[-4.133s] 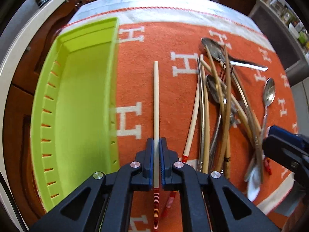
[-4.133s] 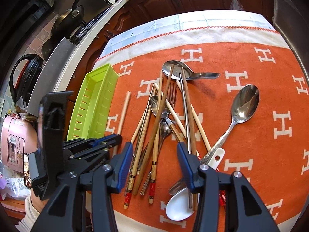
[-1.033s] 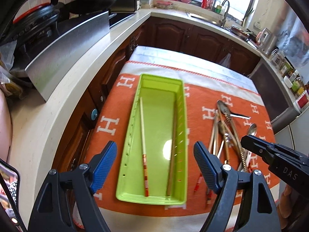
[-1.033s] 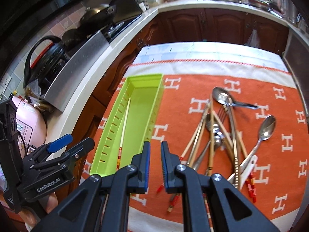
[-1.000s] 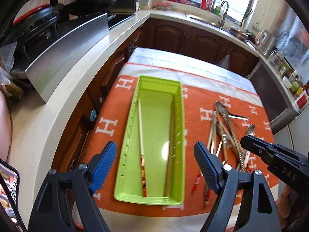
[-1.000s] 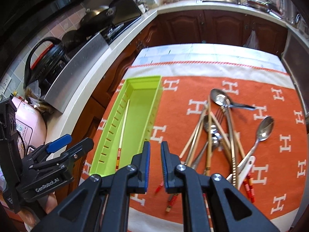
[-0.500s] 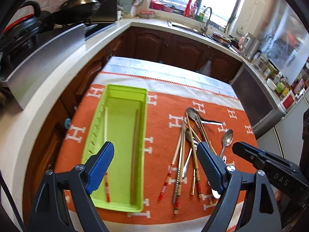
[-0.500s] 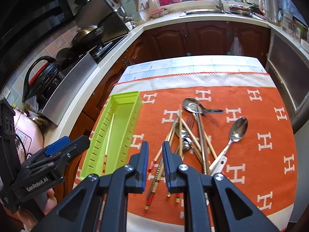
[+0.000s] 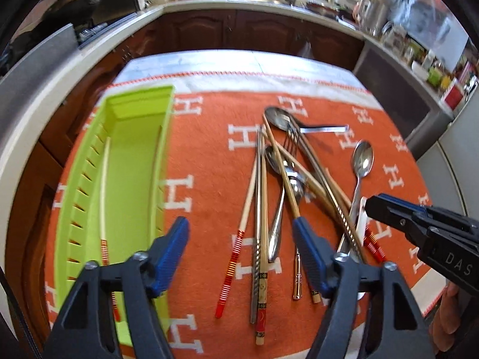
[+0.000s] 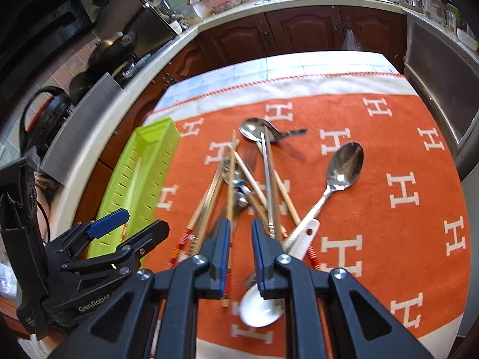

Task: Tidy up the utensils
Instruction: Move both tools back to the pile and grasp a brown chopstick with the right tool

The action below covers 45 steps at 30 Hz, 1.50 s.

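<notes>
The left gripper (image 9: 241, 254) hovered over the orange cloth (image 9: 209, 161) with its blue-padded fingers spread wide and nothing between them. Below the gap lay the near ends of a red-banded chopstick (image 9: 239, 236) and a metal chopstick (image 9: 257, 224), part of the heap of utensils (image 9: 287, 185) at the middle of the cloth — spoons, a fork and more chopsticks crossing one another. A large steel spoon (image 9: 360, 170) lay at the heap's right side, its handle running down among the others, and a second spoon (image 9: 280, 119) sat at the far end with its handle pointing right.

The green tray (image 9: 131, 161) stood on the cloth to the left of the heap, well apart from it. One red-banded chopstick (image 9: 103, 185) rested inside along the tray's left wall.

The right gripper (image 10: 241, 251) was low over the near end of the heap, its fingers drawn close to a narrow gap that held nothing. A white ceramic spoon (image 10: 295, 248) lay partly under the right finger — its bowl blurred at the near edge of the cloth.
</notes>
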{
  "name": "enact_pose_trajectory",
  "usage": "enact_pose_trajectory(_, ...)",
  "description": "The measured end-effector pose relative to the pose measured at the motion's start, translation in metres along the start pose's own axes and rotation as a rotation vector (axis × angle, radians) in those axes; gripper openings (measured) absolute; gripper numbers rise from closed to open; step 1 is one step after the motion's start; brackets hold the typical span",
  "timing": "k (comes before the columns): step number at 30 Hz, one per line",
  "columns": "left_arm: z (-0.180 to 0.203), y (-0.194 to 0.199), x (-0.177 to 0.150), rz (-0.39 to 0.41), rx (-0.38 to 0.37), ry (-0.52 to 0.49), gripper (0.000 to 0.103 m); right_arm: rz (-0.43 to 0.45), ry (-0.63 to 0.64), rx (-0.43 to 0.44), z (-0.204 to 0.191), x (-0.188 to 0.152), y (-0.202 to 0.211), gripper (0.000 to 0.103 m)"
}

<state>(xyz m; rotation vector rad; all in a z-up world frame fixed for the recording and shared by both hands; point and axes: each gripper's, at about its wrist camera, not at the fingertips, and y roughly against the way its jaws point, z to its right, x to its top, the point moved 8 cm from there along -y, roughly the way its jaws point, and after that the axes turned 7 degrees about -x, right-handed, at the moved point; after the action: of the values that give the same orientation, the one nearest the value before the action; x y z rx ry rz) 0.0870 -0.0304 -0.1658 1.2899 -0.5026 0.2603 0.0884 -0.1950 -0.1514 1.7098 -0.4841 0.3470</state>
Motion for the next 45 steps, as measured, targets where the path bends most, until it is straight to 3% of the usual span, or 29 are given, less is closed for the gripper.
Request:
enact_pose_trajectory(5,-0.004,-0.022,-0.006,-0.049,0.004,0.03,0.047,-0.035,-0.013,0.008,0.017,-0.002,-0.021,0.015)
enact_pose_trajectory(21,0.023,-0.029,0.005,-0.048,-0.053,0.021,0.047,-0.157,-0.09,0.177,0.031,0.003,-0.071,0.013)
enact_pose_trajectory(24,0.022,-0.029,0.005,-0.05,-0.053,0.025,0.047,-0.155,-0.095,0.189,0.031,0.003,-0.07,0.007)
enact_pose_trajectory(36,0.036,-0.034,0.008,-0.066,-0.074,0.012,0.047,-0.138,-0.114,0.255,0.028,0.002,-0.058,0.007)
enact_pose_trajectory(43,0.055,-0.043,0.028,-0.071,-0.128,0.012,0.047,-0.091,-0.134,0.255,0.041,0.005,-0.041,0.007)
enact_pose_trajectory(45,0.059,-0.049,0.037,-0.072,-0.136,0.024,0.043,-0.082,-0.152,0.258,0.047,0.006,-0.036,0.007)
